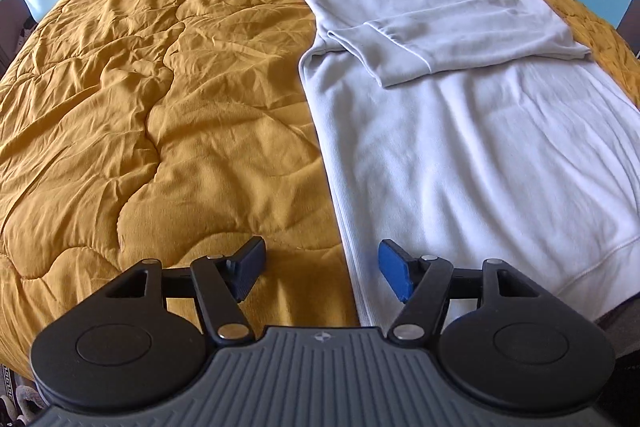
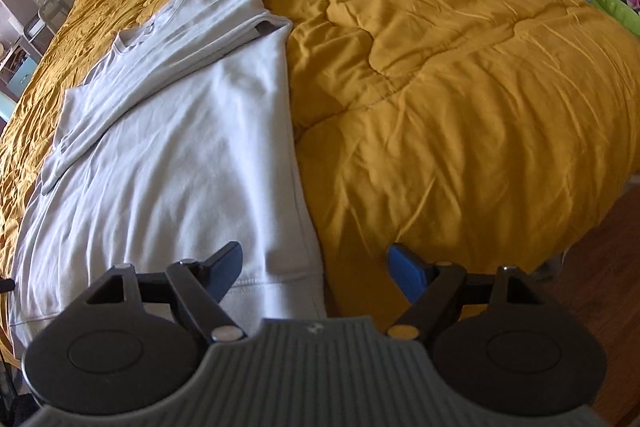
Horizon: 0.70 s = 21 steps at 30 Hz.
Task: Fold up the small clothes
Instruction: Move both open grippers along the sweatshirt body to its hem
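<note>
Between your left gripper (image 1: 320, 273) jaws, which stand wide apart with nothing in them, runs the near side edge of the white sweatshirt (image 1: 460, 147), its sleeve folded across the chest further ahead. Your right gripper (image 2: 316, 277) jaws are also apart and empty, straddling the sweatshirt's hem corner. Beyond both, the mustard quilt (image 2: 460, 107) covers the bed.
</note>
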Available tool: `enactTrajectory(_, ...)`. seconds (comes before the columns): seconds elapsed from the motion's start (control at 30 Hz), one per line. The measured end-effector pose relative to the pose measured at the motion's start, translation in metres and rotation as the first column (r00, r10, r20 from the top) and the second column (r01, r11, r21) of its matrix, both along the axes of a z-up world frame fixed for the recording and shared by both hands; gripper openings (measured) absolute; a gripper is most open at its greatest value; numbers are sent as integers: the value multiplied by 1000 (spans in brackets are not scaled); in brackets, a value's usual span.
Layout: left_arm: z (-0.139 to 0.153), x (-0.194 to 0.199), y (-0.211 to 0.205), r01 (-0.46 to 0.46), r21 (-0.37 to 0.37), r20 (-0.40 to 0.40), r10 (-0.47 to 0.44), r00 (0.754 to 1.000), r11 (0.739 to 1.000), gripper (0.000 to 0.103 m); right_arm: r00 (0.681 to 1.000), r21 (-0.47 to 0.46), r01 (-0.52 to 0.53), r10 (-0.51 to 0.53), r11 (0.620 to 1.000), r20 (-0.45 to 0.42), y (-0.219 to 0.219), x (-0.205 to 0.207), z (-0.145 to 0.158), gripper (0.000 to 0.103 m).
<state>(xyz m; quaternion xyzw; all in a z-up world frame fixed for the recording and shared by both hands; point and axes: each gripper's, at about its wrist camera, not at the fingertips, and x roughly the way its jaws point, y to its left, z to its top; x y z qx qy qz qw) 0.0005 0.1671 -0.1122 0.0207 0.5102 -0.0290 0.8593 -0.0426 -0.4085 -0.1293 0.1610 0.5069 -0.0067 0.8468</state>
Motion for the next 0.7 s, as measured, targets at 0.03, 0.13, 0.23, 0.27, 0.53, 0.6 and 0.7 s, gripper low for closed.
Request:
enactTrajectory(0.03,1,-4,-2,-5,-7,-1,5,1000,1000,76,1000,24,12,-12,1000,-5,-1,-3,-3,76)
enactTrajectory(0.13,1,-15,-3,-14,-44,-19,13,1000,999,76,1000,80,10,-9,997,-7,4,-11,-8,73)
enactTrajectory(0.23,3,-28,-6,6,-71,-31,-8,999,997,76,1000,103,-5,7,995,-15,11,-14,-12,67)
enactTrajectory(0.27,2,-33,-6,16,-87,-33,-19,999,996,76,1000,105,-5,6,994,-17,12,-15,-12,65)
enactTrajectory(0.53,-9,-56,15,-64,-309,-107,32,994,949,76,1000,187,5,-4,982,-5,9,-21,-14,51)
enactTrajectory(0.6,-13,-58,20,-70,-365,-123,27,992,928,76,1000,196,-17,18,980,-5,9,-23,-15,50)
enactTrajectory(0.7,-22,-54,22,-85,-396,-148,28,989,914,76,999,215,-29,34,976,-20,6,-22,-18,49)
